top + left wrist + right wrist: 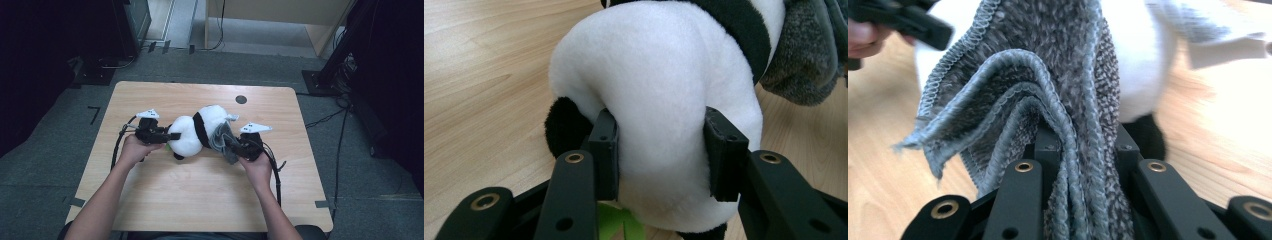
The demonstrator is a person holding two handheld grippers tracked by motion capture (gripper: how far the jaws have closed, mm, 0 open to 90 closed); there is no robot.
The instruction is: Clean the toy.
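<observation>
A black-and-white plush panda (pixel 195 131) is shown lying mid-table on the light wooden table (pixel 200 190), clamped at one end by the left gripper (pixel 659 155); a folded grey terry cloth (pixel 1048 100) is pinched between the right gripper (pixel 1080 150) jaws, against the panda.

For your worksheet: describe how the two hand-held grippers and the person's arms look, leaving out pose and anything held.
Both the left gripper and the right gripper are black, each topped by a pale grey three-cornered plate and trailing a black cable. Their jaws are black bars with brass-coloured rivets. The forearms are bare, with no sleeves in view.
</observation>
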